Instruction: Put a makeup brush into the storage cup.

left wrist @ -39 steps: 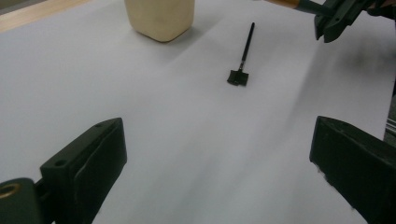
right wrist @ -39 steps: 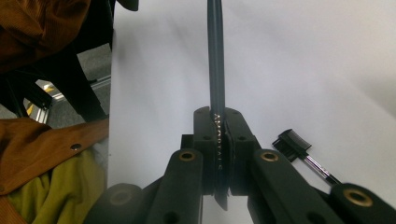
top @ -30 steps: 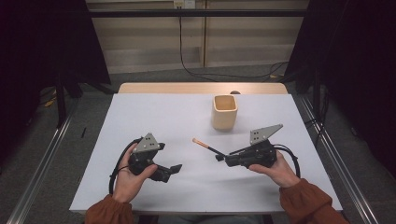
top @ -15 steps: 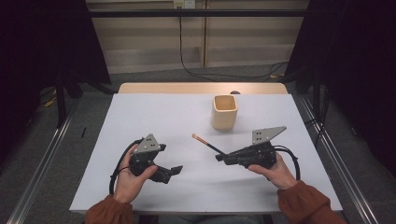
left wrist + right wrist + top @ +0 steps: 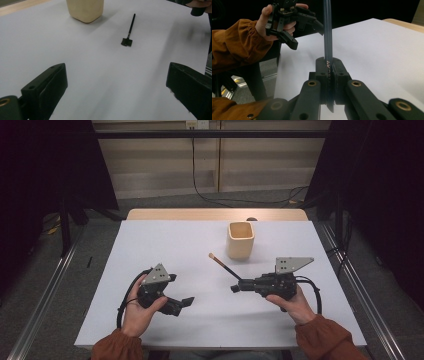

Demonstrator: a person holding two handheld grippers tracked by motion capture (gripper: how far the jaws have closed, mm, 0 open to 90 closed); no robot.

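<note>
A dark pencil (image 5: 226,268) with a tan far end points up and left from my right gripper (image 5: 235,288), toward the beige cup (image 5: 240,240). In the right gripper view the jaws of the right gripper (image 5: 331,67) are shut on the pencil (image 5: 327,30) near its sharpened tip. My left gripper (image 5: 182,304) rests low at the front left, held in a hand, open and with nothing in it. Its jaws stand wide apart in the left gripper view, where the left gripper (image 5: 115,85) faces the cup (image 5: 85,10) and a thin dark stick (image 5: 131,25).
The white table top (image 5: 165,245) has a wooden strip along its far edge. Metal rails run down both sides on the floor. The other hand with the left gripper (image 5: 294,22) shows across the table in the right gripper view.
The pencil's tan end has swung slightly farther away, toward the cup. Both hands stay about where they were.
</note>
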